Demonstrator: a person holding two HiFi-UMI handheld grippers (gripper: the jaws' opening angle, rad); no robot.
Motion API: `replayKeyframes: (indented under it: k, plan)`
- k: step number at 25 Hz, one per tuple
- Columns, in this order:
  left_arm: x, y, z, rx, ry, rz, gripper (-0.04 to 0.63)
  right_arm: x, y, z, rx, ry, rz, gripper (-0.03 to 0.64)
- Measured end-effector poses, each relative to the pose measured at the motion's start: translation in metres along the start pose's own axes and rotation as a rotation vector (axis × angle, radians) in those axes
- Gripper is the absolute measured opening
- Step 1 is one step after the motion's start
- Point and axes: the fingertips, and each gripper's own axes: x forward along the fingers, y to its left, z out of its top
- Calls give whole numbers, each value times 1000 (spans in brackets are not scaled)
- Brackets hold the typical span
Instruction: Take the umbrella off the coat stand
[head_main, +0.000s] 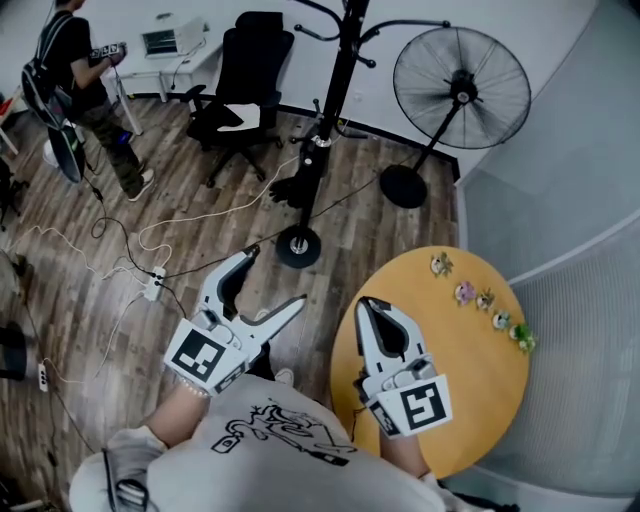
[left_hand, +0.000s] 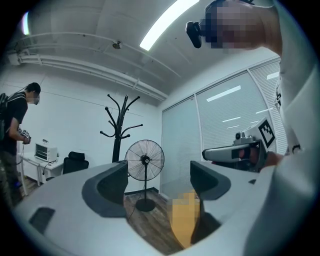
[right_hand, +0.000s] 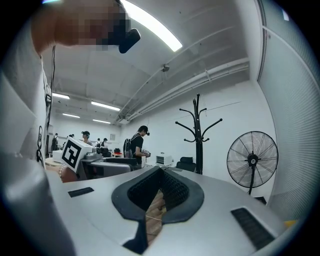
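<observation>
On coat stand (head_main: 340, 70), umbrella (head_main: 300, 180) — head view only — L tool (head_main: 275, 276) apart, R tool (head_main: 366, 304) together.

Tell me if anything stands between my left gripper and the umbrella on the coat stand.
Nothing visible does. Only floor with thin cables lies between the left gripper and the umbrella on the coat stand.

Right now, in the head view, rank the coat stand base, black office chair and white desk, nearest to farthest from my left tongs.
1. Coat stand base, just ahead of the left tongs.
2. Black office chair, farther back, slightly left.
3. White desk, behind the chair, by the wall.
</observation>
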Motion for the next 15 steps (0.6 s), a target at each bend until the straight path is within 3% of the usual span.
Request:
replayKeyframes:
  k: [15]
  plan:
    - [27, 63, -1, -16, -11, 30, 390, 68, -16, -2, -11, 19, 23, 17]
